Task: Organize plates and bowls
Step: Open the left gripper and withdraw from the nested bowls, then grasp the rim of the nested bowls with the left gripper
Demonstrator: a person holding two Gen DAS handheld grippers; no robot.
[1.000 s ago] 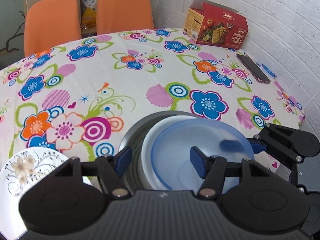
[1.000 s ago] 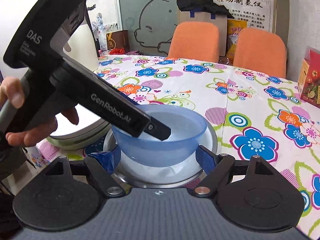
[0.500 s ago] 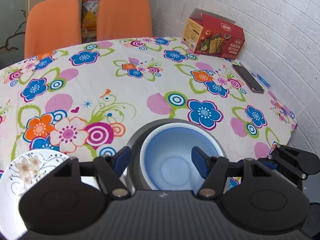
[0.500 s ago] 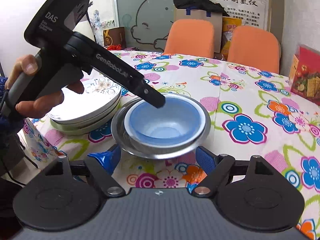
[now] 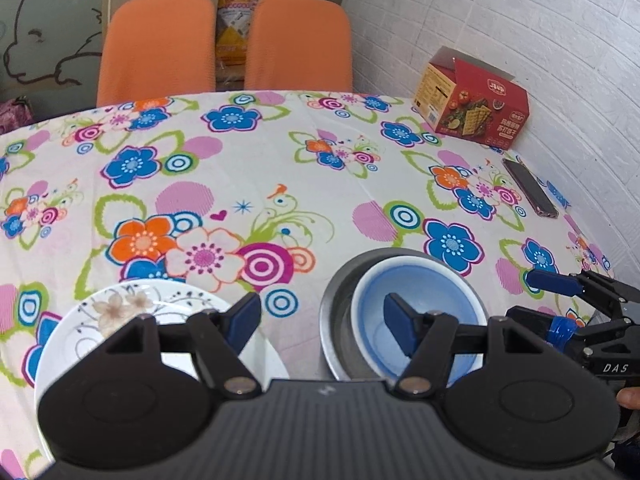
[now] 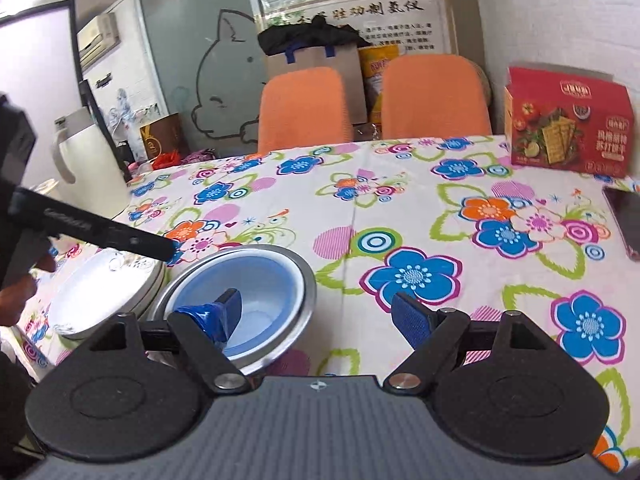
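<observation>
A blue bowl [image 5: 424,300] sits nested in a white bowl, which rests inside a steel bowl [image 5: 334,300] near the table's front edge. Left of the steel bowl stands a stack of white flowered plates [image 5: 132,312]. My left gripper [image 5: 322,316] hovers open above the gap between the plates and the bowls, holding nothing. In the right wrist view my right gripper [image 6: 318,314] is open and empty. Its left finger is over the blue bowl [image 6: 256,284], and its right finger is over bare cloth.
A flowered cloth covers the table [image 5: 280,168]. A red cracker box [image 5: 472,108] and a phone [image 5: 528,194] lie at the far right by the brick wall. Two orange chairs [image 5: 160,44] stand behind the table, and a white kettle [image 6: 84,160] stands at the left.
A second ago the blue bowl was between my right gripper's fingers above the stack. It now rests nested there, and both grippers have drawn back, the left leftward and the right rightward.
</observation>
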